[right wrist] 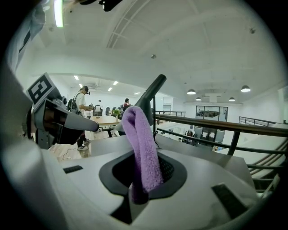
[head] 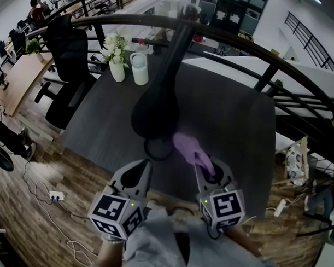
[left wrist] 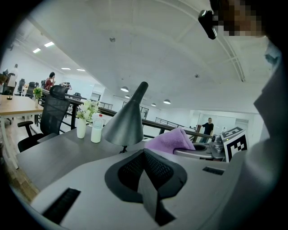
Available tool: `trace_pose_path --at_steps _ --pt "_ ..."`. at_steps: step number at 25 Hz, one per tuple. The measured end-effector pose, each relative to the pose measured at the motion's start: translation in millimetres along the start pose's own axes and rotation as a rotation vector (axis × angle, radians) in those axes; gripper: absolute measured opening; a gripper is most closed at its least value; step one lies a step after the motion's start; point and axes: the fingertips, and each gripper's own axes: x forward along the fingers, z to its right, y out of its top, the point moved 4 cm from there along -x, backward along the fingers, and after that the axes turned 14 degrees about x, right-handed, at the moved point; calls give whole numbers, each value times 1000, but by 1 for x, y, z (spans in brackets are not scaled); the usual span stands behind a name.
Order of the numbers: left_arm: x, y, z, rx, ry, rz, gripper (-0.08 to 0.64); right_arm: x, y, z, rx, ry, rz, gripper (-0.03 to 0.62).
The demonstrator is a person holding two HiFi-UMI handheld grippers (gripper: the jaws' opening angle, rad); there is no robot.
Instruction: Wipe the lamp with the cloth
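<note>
The lamp (head: 157, 97) stands on the dark grey table (head: 227, 121). It has a dark cone shade, a long stem and a ring base (head: 158, 149) near the front edge. My right gripper (head: 208, 165) is shut on a purple cloth (head: 187, 149), which hangs just right of the shade's rim. In the right gripper view the cloth (right wrist: 141, 143) rises from the jaws in front of the lamp (right wrist: 150, 96). My left gripper (head: 145, 165) is shut and holds nothing, just below the base. In its own view the shade (left wrist: 126, 121) and cloth (left wrist: 171, 140) lie ahead.
A vase of white flowers (head: 116, 60) and a white bottle (head: 139, 68) stand at the table's far left corner. A black office chair (head: 70, 72) sits to the left. A dark railing (head: 279, 63) curves behind the table. A power strip (head: 56, 196) lies on the wooden floor.
</note>
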Motion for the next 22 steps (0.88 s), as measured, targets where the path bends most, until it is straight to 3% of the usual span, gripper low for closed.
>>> trace_pose_path --at_steps 10,22 --pt "2 -3 5 9 -10 25 12 -6 -4 6 -1 -13 -8 49" --pt "0 -1 6 2 -1 -7 12 -5 -7 6 -9 -10 -22 49"
